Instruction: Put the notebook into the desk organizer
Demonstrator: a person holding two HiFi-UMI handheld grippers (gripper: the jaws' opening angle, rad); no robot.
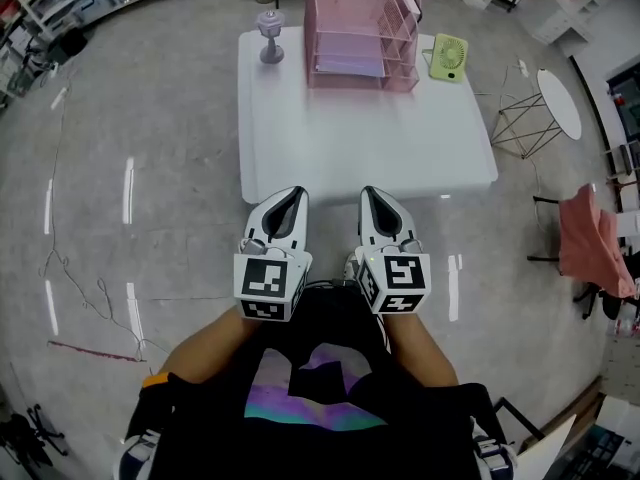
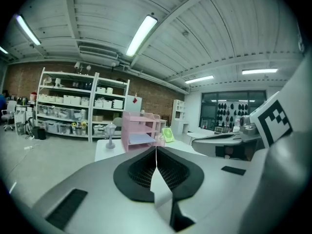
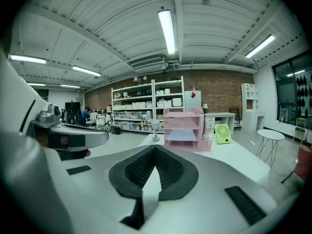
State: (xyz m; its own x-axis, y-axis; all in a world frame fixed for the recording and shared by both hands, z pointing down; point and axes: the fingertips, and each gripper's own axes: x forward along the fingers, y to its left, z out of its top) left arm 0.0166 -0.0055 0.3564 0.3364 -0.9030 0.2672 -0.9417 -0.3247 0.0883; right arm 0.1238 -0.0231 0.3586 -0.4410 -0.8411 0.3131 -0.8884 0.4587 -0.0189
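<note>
Pale lavender, flat notebook (image 1: 349,65), apparently lying in a lower tier of the pink wire-mesh desk organizer (image 1: 400,28). At this range it could equally be a loose sheet or folder, so not certain. No other notebook to be seen on the desk or in either pair of tongs.

Organizer: three stacked open-fronted trays, thin lattice walls, rigid and light-looking, set at the far edge of the white, smooth, rectangular desk (image 1: 350,138). Just to its left, a small grey lamp-shaped ornament (image 1: 270,36) on a round foot. To its right, a pale green square desk fan (image 1: 450,56).

Left tongs (image 1: 297,194) and right tongs (image 1: 368,194): both pressed together, ribbed black pads meeting in a thin seam, nothing between them. Both held side by side close to the body, short of the near desk edge and well apart from the organizer.

Judged step: placement likely done, hands drawn back at rest. If so, nothing more called for beyond a check that the notebook sits fully inside its tier. If not, then a search for the notebook, with tongs spread first.

Off to the right on the glossy grey floor: a round white side table (image 1: 558,103) on wire legs.
</note>
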